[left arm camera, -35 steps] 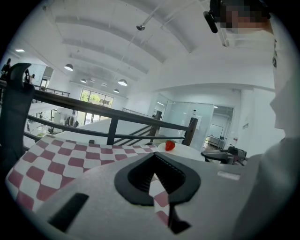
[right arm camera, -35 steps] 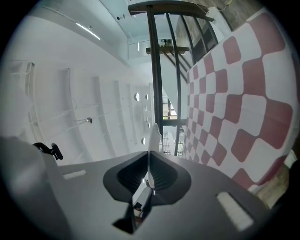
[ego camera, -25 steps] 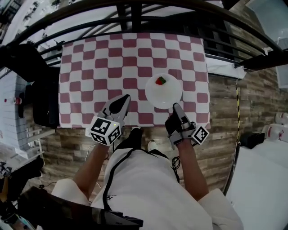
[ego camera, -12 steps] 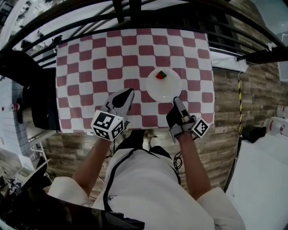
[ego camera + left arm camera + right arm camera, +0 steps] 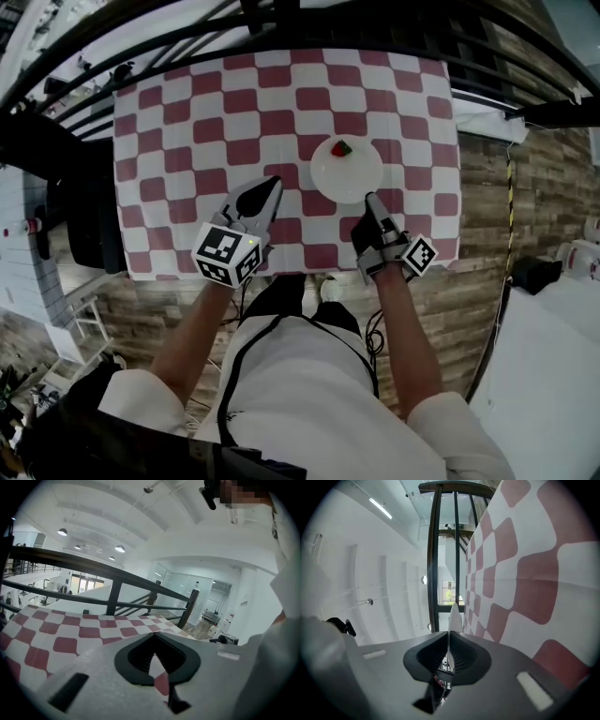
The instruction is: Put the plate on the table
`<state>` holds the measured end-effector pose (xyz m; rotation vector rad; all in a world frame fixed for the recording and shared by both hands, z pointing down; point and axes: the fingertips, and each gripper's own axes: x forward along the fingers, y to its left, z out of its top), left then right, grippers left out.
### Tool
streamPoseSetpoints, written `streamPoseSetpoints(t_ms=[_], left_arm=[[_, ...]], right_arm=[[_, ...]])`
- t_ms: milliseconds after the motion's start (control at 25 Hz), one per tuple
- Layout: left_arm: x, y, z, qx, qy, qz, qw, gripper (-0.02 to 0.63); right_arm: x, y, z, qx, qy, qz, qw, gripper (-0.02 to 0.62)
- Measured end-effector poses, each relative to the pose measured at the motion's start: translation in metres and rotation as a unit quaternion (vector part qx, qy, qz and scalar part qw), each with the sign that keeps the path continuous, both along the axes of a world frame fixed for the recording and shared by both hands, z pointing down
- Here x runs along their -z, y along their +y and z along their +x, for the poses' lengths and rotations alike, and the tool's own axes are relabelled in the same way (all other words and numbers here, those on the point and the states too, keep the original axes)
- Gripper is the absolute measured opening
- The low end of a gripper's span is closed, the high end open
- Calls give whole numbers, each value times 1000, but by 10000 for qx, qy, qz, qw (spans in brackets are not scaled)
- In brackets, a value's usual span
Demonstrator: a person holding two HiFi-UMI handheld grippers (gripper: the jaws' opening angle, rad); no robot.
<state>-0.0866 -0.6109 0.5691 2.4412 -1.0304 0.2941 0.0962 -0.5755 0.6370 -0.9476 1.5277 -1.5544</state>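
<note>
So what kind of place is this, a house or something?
Probably not a house: it looks like a big indoor hall, maybe an office or workshop. A black railing runs behind the checkered table, the floor is wood planks, and glass-walled rooms show beyond.

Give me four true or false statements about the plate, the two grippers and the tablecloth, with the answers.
1. The right gripper is clamped on the near rim of the white plate. True.
2. The plate is bare. False: a small red fruit with a green top lies on its far side.
3. The left gripper also grips the plate. False: it is shut on nothing, over the cloth to the plate's left.
4. The tablecloth is checked in red and white. True.
</note>
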Motion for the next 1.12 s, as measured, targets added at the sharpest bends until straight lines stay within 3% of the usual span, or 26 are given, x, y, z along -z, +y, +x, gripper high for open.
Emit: streamPoseSetpoints(t_ms=[600, 1120], left_arm=[[-22, -22, 1, 59, -1, -30, 10000, 6], [-25, -24, -4, 137, 89, -87, 9998, 6]], right_arm=[[-52, -30, -2, 84, 305, -472, 9984, 23], [-88, -40, -9, 41, 716, -1645, 9838, 20]])
